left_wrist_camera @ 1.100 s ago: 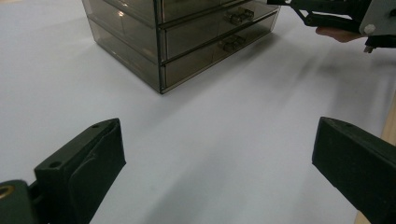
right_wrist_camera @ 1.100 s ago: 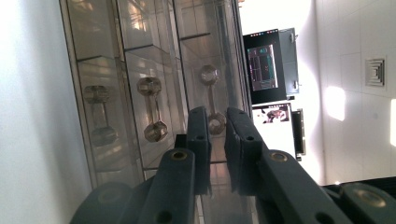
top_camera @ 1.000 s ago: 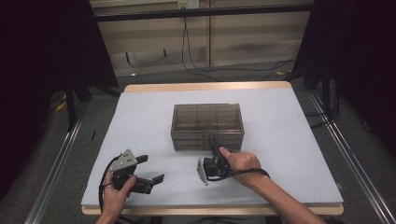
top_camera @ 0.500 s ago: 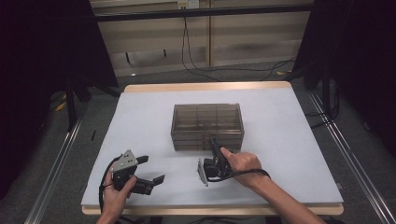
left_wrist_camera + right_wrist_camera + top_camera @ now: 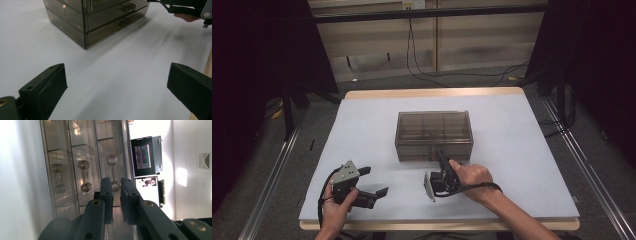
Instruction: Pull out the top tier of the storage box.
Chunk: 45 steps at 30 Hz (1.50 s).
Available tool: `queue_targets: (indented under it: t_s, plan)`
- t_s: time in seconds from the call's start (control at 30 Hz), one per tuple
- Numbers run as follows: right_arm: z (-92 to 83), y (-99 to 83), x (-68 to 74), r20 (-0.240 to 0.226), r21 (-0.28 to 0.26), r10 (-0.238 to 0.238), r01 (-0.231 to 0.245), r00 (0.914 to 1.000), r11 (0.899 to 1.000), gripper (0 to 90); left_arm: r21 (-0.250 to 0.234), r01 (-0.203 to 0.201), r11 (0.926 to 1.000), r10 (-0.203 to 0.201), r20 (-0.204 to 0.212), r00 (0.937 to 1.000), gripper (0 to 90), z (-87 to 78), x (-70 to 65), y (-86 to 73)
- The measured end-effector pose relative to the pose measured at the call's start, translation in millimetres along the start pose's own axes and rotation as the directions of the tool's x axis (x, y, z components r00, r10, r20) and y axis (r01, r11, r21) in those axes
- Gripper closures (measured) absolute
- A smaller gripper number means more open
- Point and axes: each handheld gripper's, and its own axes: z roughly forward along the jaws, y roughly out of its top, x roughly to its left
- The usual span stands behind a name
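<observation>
A smoky see-through drawer box (image 5: 433,132) stands at the middle of the white table (image 5: 522,150). My right gripper (image 5: 441,155) is turned on its side with its tips against the box's front. In the right gripper view the jaws (image 5: 116,182) stand nearly together, closed around the lower end of one drawer handle (image 5: 113,170). Two more handles (image 5: 83,176) sit beside it. My left gripper (image 5: 376,180) is held near the table's front left, open wide, with nothing between its jaws (image 5: 117,85). The left gripper view looks toward the box (image 5: 95,17) and the right gripper (image 5: 180,7).
Bare white table surface lies all around the box. Its wooden front edge (image 5: 437,225) is close to both hands. Metal rails (image 5: 272,175) run along both sides, and cables (image 5: 422,70) lie on the floor behind. Monitors (image 5: 145,156) appear beyond the box in the right gripper view.
</observation>
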Motion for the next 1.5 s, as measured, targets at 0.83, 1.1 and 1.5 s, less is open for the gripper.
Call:
queue_targets:
  t_s: [0.83,1.1,1.5]
  plan:
    - [-1.9,-2.0,-2.8,-0.004,0.006,0.013,-0.013,0.9999,1.000,77.9,0.005,0.006,1.0000,-0.006,0.011,0.9999,2.3,1.1,2.0,-0.3]
    - [4.9,0.6,0.5,0.019,0.009,-0.009,0.009,0.9998,1.000,80.5,0.007,-0.003,1.0000,0.003,0.008,1.0000,2.3,0.8,1.6,-0.1]
    - [8.0,2.3,3.8,0.036,0.038,-0.007,0.005,0.9993,0.999,81.7,0.005,0.000,1.0000,0.000,0.010,0.9999,2.3,0.9,0.9,-0.2]
